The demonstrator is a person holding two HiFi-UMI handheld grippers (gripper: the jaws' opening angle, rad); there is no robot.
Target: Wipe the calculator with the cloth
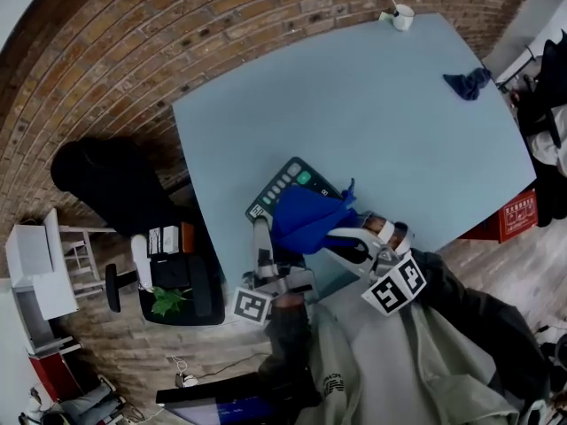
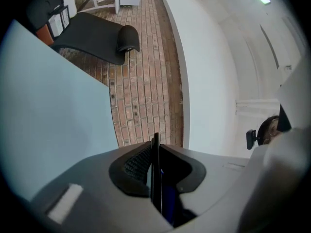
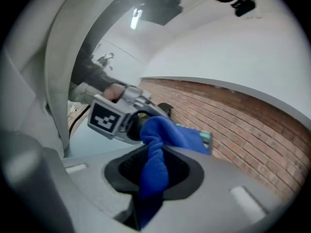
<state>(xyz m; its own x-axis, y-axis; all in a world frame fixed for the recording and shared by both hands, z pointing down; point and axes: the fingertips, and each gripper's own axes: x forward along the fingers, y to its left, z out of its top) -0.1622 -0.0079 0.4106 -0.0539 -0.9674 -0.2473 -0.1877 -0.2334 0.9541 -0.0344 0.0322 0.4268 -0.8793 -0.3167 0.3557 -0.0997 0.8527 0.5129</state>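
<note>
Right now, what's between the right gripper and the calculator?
A bright blue cloth, held by the right gripper, drapes over the dark rectangular calculator, as the head view shows.

Blue table (image 1: 381, 104) on brick floor (image 1: 106, 69). White cup (image 1: 403, 16) at far corner, dark rag (image 1: 467, 84) near right edge. Plant (image 1: 166, 301) left, red box (image 1: 516, 216) right.
</note>
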